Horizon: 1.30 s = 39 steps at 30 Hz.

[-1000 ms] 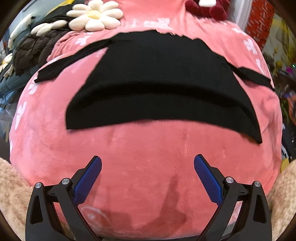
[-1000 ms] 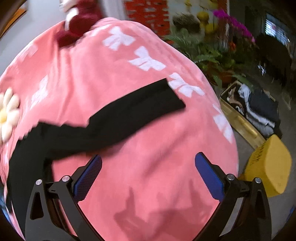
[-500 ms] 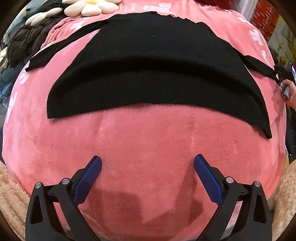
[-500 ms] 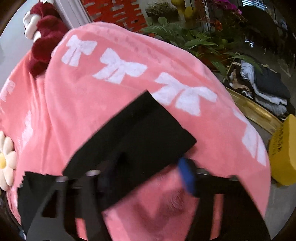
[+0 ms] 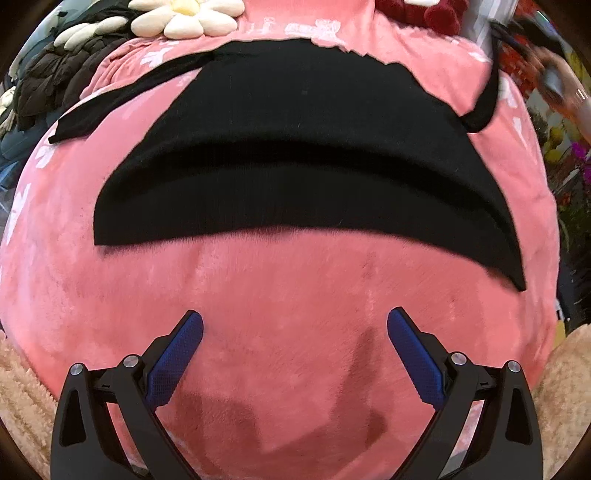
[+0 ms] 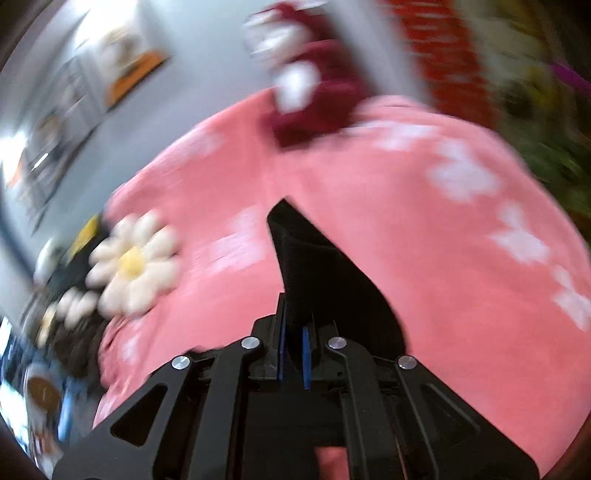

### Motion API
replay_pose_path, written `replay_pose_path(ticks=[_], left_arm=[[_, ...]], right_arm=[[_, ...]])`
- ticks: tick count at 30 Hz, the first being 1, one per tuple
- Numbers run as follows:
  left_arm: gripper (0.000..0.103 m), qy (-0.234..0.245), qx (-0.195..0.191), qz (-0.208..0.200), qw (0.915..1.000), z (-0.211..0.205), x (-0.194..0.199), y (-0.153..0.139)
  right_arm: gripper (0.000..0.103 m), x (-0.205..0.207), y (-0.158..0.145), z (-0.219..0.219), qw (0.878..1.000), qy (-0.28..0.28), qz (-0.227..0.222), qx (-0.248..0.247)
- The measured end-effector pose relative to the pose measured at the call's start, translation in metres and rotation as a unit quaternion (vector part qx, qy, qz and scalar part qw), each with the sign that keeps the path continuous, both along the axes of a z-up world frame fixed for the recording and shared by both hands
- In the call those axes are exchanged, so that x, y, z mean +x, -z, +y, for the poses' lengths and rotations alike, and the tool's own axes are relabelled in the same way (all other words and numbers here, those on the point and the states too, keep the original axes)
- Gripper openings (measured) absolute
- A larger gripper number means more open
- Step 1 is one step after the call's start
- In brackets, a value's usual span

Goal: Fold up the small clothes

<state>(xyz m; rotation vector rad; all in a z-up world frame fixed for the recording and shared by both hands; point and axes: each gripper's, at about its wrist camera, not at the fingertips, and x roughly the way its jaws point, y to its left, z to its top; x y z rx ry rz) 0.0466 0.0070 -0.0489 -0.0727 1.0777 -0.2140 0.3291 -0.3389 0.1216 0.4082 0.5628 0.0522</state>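
Note:
A black long-sleeved top [image 5: 295, 155] lies spread on a pink plush blanket [image 5: 288, 317], hem toward me. My left gripper [image 5: 294, 332] hovers open over bare blanket just short of the hem, nothing between its fingers. The top's right sleeve [image 5: 485, 99] is lifted off the blanket and curls up toward the far right, where a hand [image 5: 569, 96] shows blurred. In the right wrist view my right gripper [image 6: 293, 343] is shut on the black sleeve end [image 6: 314, 266], which sticks up past the blue pads. The left sleeve [image 5: 125, 99] lies flat, stretched out to the left.
A white daisy-shaped cushion [image 5: 184, 16] and a dark quilted garment [image 5: 62, 74] sit at the blanket's far left. A dark red plush toy [image 6: 314, 96] rests at the far end. Beige fleece [image 5: 22, 398] shows beneath the blanket's near corners. Plants [image 5: 576, 162] stand right.
My right gripper closed on the end of the right sleeve and lifted it, swinging left toward the garment's middle. The left gripper stayed open and nearly still.

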Motion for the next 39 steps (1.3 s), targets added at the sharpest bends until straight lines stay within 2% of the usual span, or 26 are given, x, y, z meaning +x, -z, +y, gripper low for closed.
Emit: replay_pose_path(ticks=[2, 4, 6, 8, 9, 10, 12, 14, 16, 19, 21, 22, 25, 27, 29, 30, 32, 33, 34, 35, 37, 39], left_arm=[[0.097, -0.004, -0.011, -0.006, 0.9999, 0.003, 0.000, -0.005], [0.097, -0.013, -0.028, -0.007, 0.9995, 0.009, 0.002, -0.010], [0.097, -0.022, -0.042, -0.003, 0.9988, 0.015, 0.006, -0.013], [0.097, -0.032, -0.061, 0.005, 0.9976, 0.023, 0.015, -0.018], [0.097, -0.035, -0.070, 0.008, 0.9969, 0.027, 0.020, -0.022], [0.097, -0.037, -0.083, 0.008, 0.9958, 0.032, 0.028, -0.028], [0.097, -0.044, -0.109, -0.006, 0.9931, 0.045, 0.049, -0.047], [0.097, -0.049, -0.131, -0.019, 0.9900, 0.056, 0.074, -0.062], [0.097, -0.050, -0.148, -0.031, 0.9872, 0.062, 0.114, -0.077], [0.097, -0.046, -0.154, -0.038, 0.9862, 0.060, 0.187, -0.089], [0.097, -0.055, -0.159, -0.036, 0.9850, 0.049, 0.244, -0.090], [0.097, -0.055, -0.169, -0.033, 0.9835, 0.050, 0.263, -0.087], [0.097, -0.074, -0.174, 0.002, 0.9819, 0.032, 0.329, -0.066], [0.097, -0.108, -0.172, 0.042, 0.9783, 0.021, 0.364, -0.041], [0.096, -0.120, -0.188, 0.064, 0.9729, 0.018, 0.381, -0.021], [0.085, -0.128, -0.185, 0.065, 0.9722, 0.017, 0.388, -0.013], [0.056, -0.132, -0.169, 0.016, 0.9767, 0.016, 0.392, -0.018], [0.017, -0.101, -0.181, 0.001, 0.9783, 0.014, 0.399, -0.024], [0.000, -0.086, -0.190, 0.001, 0.9779, 0.015, 0.405, -0.027], [0.000, -0.085, -0.194, -0.014, 0.9772, 0.019, 0.408, -0.036], [0.000, -0.099, -0.173, -0.069, 0.9776, 0.032, 0.411, -0.055], [0.000, -0.114, -0.152, -0.088, 0.9779, 0.048, 0.420, -0.063]], right_arm=[[0.005, 0.015, 0.004, 0.054, 0.998, -0.058, 0.008, -0.015], [0.006, 0.031, 0.026, 0.124, 0.991, -0.123, 0.035, -0.034], [0.011, 0.050, 0.067, 0.186, 0.977, -0.179, 0.094, -0.061], [0.031, 0.061, 0.114, 0.230, 0.961, -0.204, 0.161, -0.096], [0.031, 0.059, 0.136, 0.248, 0.952, -0.210, 0.183, -0.123], [0.031, 0.050, 0.144, 0.256, 0.950, -0.215, 0.179, -0.139], [0.033, 0.024, 0.140, 0.250, 0.956, -0.209, 0.161, -0.126], [0.048, -0.003, 0.131, 0.219, 0.968, -0.175, 0.145, -0.105], [0.056, -0.026, 0.126, 0.180, 0.975, -0.127, 0.141, -0.117], [0.056, -0.059, 0.125, 0.123, 0.975, -0.064, 0.147, -0.155], [0.058, -0.082, 0.128, 0.086, 0.974, -0.030, 0.163, -0.152], [0.062, -0.088, 0.131, 0.072, 0.975, -0.020, 0.171, -0.142], [0.062, -0.108, 0.141, 0.035, 0.977, 0.012, 0.185, -0.105], [0.062, -0.118, 0.148, 0.031, 0.975, 0.021, 0.187, -0.115], [0.062, -0.125, 0.153, 0.028, 0.973, 0.020, 0.190, -0.126], [0.063, -0.124, 0.157, 0.022, 0.973, 0.020, 0.192, -0.128], [0.064, -0.115, 0.165, 0.019, 0.972, 0.015, 0.195, -0.131], [0.064, -0.112, 0.168, 0.017, 0.972, 0.013, 0.196, -0.131], [0.064, -0.107, 0.170, 0.017, 0.972, 0.010, 0.194, -0.129], [0.064, -0.104, 0.170, 0.017, 0.973, 0.008, 0.192, -0.126], [0.064, -0.090, 0.169, 0.022, 0.976, 0.004, 0.182, -0.124], [0.064, -0.074, 0.171, 0.029, 0.976, -0.004, 0.176, -0.126]])
